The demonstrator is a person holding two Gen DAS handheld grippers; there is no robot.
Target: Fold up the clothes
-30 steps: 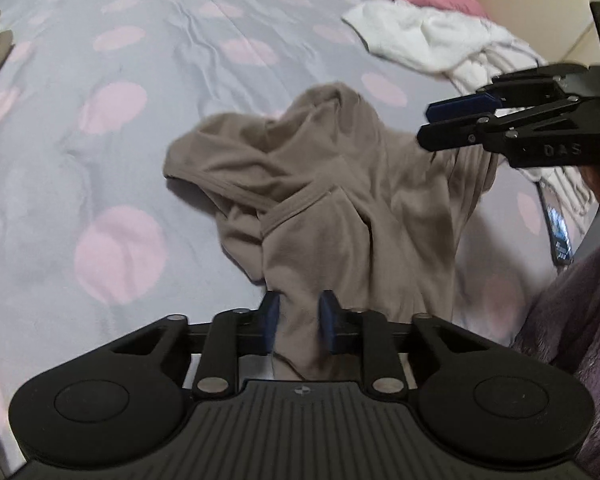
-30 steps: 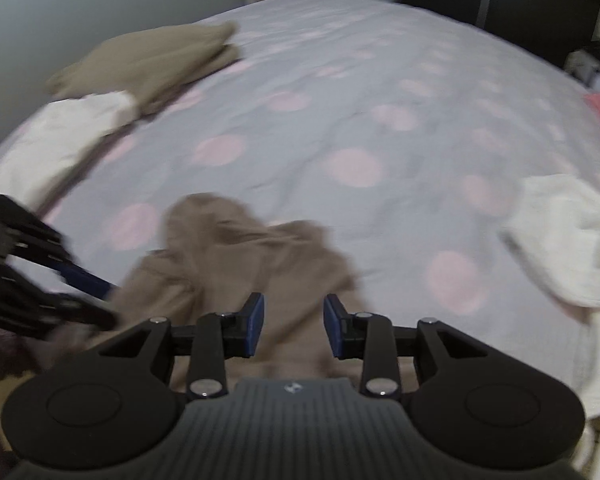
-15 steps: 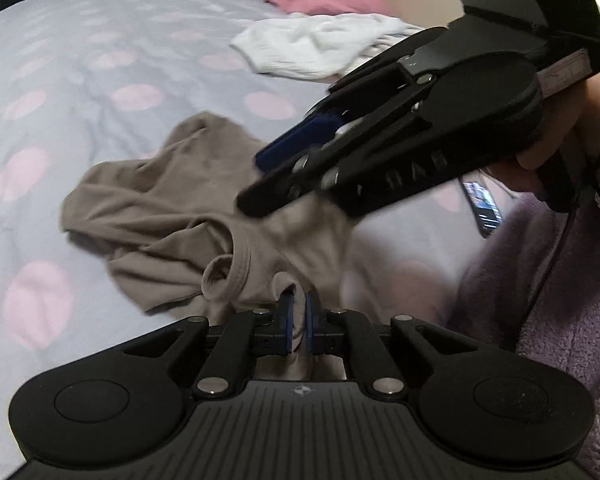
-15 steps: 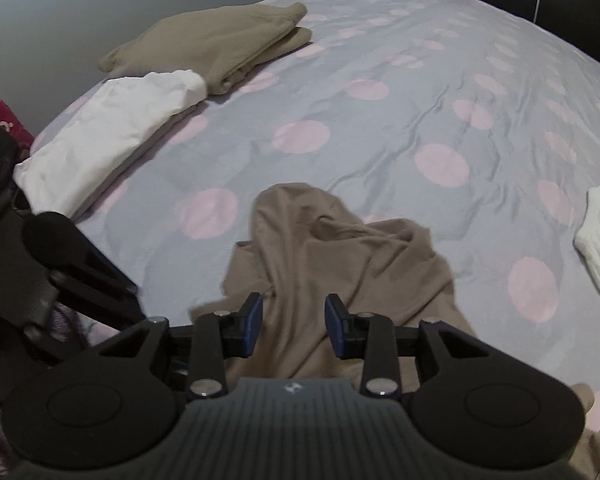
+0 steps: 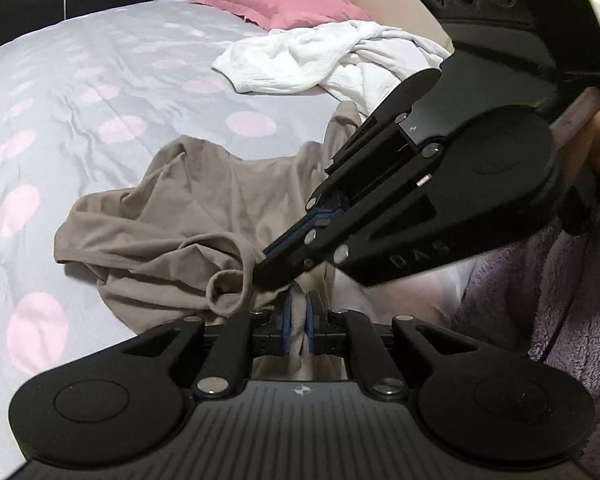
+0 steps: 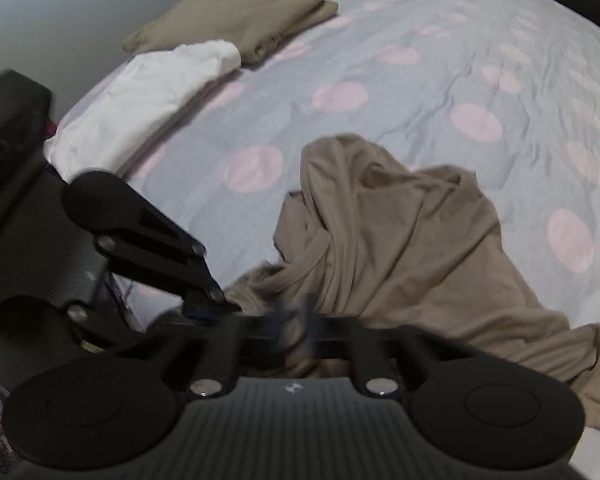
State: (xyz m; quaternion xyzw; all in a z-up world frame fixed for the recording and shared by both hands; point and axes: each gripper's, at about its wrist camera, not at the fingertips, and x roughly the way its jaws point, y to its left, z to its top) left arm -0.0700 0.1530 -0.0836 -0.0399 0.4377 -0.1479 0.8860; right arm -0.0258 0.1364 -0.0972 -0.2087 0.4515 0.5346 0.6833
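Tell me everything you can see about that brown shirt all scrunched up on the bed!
The brown shirt is soft, thin, stretchy-looking taupe cloth, crumpled in a loose heap with deep folds. A ribbed, banded opening curls up near its front edge. It lies on the grey bedspread with pink dots. The left gripper is shut on its near edge, and the right gripper has its fingers closed on the cloth just beside it.

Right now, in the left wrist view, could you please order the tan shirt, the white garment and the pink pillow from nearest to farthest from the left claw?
1. Tan shirt: pinched in the left claw.
2. White garment: beyond, to the right.
3. Pink pillow: farthest, at the bed's head.
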